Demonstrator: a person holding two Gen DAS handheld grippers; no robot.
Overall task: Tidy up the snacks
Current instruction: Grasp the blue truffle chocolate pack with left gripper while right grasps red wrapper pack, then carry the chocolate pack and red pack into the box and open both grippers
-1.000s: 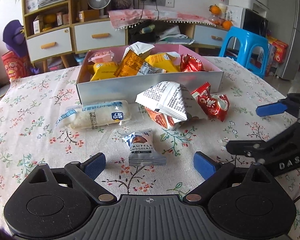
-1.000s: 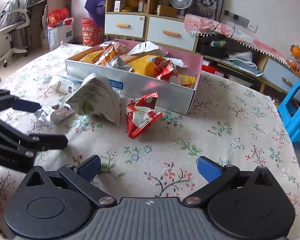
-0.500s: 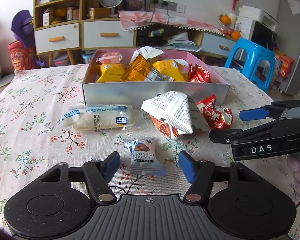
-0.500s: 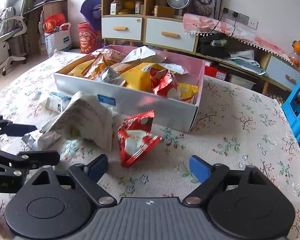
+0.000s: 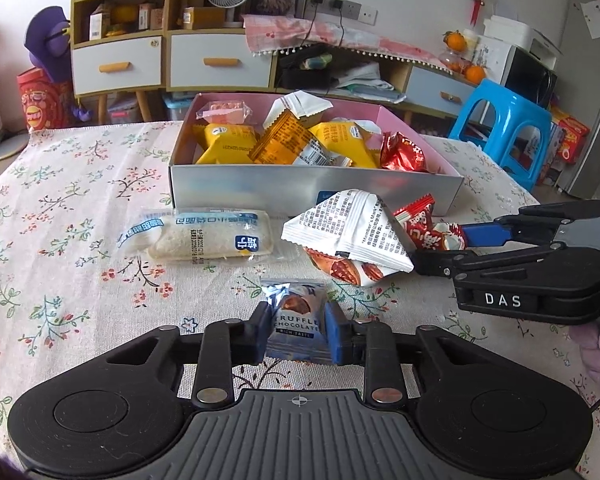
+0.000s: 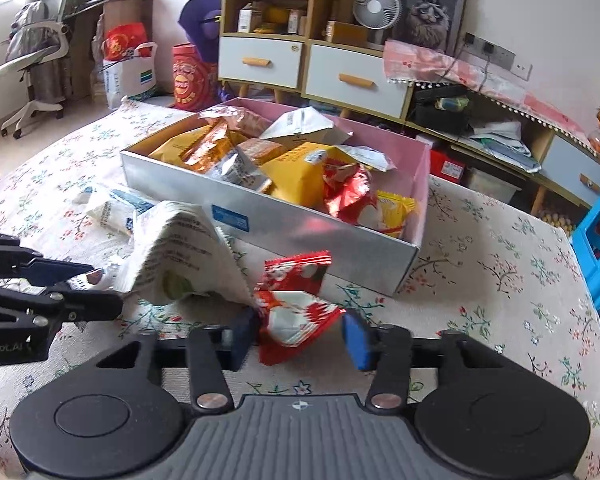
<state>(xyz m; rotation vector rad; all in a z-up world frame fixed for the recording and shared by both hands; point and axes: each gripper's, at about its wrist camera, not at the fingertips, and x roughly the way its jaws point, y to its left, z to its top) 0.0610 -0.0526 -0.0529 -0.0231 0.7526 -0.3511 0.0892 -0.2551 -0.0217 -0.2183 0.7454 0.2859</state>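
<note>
Item one: our left gripper, jaws just closed, pinches the truffle chocolate packet near the bench's front edge. Item two: our right gripper, jaws narrowing, brackets the red snack packet by the box's front wall; its right pad stands clear.

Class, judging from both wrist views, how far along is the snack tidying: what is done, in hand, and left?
Done: several yellow and orange packets already lie in the pink-lined cardboard box.
In hand: the left gripper, jaws just closing, pinches the silver truffle chocolate packet; the right gripper's jaws have been closing around the red and white wrapper.
Left: the long white bread roll packet and white triangular nut bag on the tablecloth.
</note>
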